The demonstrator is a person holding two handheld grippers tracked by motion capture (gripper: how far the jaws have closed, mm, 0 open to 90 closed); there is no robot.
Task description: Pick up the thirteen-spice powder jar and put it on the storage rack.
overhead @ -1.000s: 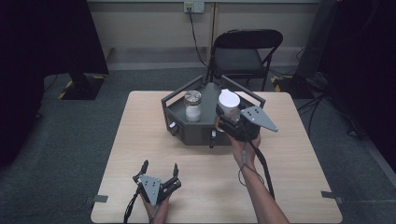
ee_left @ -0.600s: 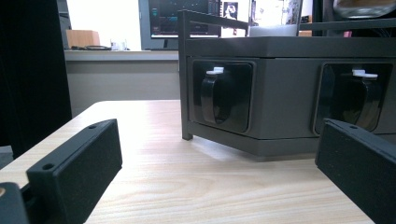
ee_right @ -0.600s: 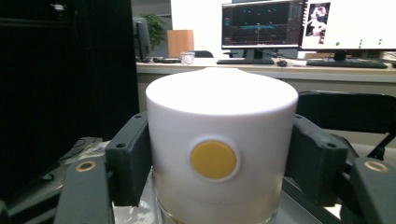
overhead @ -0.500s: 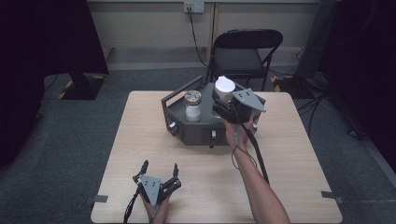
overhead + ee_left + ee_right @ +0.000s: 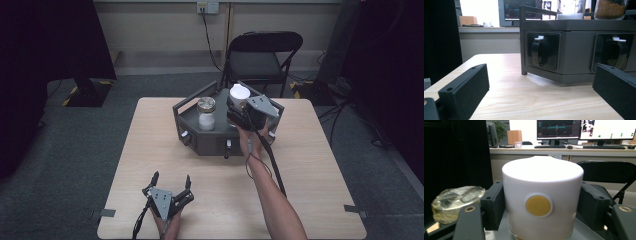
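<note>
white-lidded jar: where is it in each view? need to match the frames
High view: white-lidded jar at top centre, on the dark rack, clamped in the right tongs.
Right gripper view: centre foreground, white lid with a yellow dot, a pad on each side.
Left gripper view: top right edge, a jar of brown contents on the rack; likely the same one, lid cut off.
Shared landmark: the clear-lidded jar to its left on the rack.

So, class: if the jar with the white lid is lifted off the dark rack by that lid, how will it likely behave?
The right tool clamps the white lid, which looks smooth, so it may slip. The jar is probably glass like the clear jar beside it, so likely fragile. Held from the top, it might swing or tip when raised off the rack.
</note>
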